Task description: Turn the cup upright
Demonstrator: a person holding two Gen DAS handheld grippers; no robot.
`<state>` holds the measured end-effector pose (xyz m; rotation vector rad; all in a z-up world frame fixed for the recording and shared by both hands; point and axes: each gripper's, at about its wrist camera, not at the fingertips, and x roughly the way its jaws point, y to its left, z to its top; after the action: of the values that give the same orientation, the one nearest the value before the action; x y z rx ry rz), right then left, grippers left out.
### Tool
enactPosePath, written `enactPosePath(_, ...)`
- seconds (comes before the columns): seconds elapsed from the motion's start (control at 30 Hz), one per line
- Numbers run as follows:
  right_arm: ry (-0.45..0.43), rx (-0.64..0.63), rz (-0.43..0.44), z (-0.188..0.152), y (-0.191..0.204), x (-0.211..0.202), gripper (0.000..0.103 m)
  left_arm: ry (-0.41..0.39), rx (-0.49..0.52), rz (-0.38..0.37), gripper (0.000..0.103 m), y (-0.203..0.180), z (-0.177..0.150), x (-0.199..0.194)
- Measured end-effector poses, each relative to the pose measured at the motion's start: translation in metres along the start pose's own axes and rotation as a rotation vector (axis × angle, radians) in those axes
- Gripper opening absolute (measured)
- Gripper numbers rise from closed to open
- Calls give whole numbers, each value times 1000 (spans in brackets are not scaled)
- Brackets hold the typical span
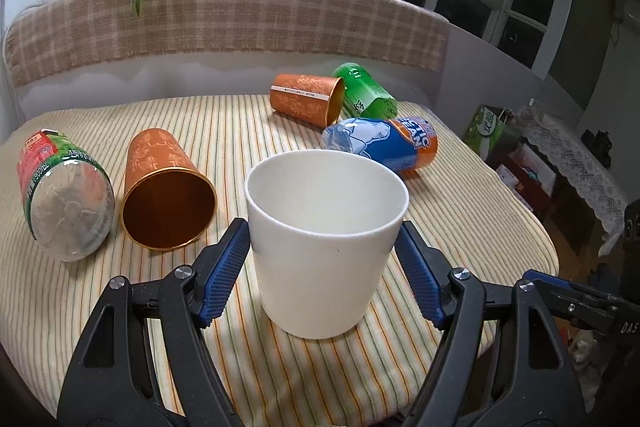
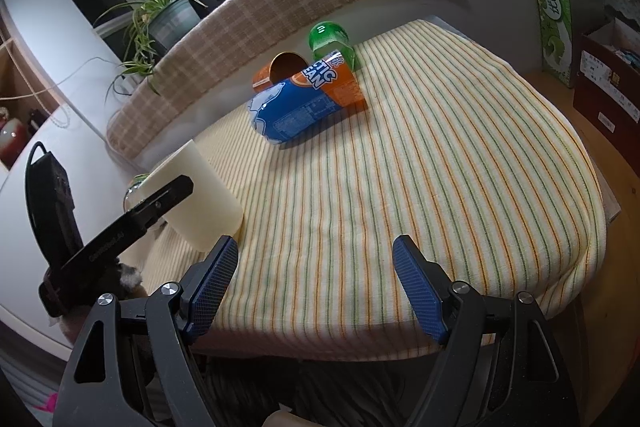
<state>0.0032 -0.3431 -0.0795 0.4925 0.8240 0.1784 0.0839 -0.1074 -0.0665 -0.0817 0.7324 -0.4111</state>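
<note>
A white cup (image 1: 326, 235) stands upright, mouth up, on the striped tablecloth (image 1: 248, 355). My left gripper (image 1: 323, 247) is open around it, a blue pad on each side close to its wall with a small gap. The cup also shows in the right wrist view (image 2: 200, 195) at the left, partly behind the left gripper's black body. My right gripper (image 2: 314, 275) is open and empty over the table's near edge. An orange cup (image 1: 166, 187) lies on its side left of the white cup. A second orange cup (image 1: 306, 99) lies on its side farther back.
A clear bottle (image 1: 60, 195) lies at the far left. A blue and orange bottle (image 1: 384, 143) and a green bottle (image 1: 364, 91) lie at the back right. A plaid-covered backrest (image 1: 224, 19) runs behind the table. Boxes (image 2: 604, 75) stand to the right.
</note>
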Motion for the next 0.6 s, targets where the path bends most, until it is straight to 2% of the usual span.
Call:
enactPosePath(0.23, -3, -11, 0, -1, 4, -1, 79, 35, -14, -46, 82, 1, -4, 0)
enactPosePath(0.37, -7, -19, -2, -1, 6, -2, 79, 57, -42, -73, 90, 5, -8, -2)
enactPosePath(0.6, -17, -46, -4, -2, 15, -5, 79, 91, -48, -83, 91, 12, -18, -7)
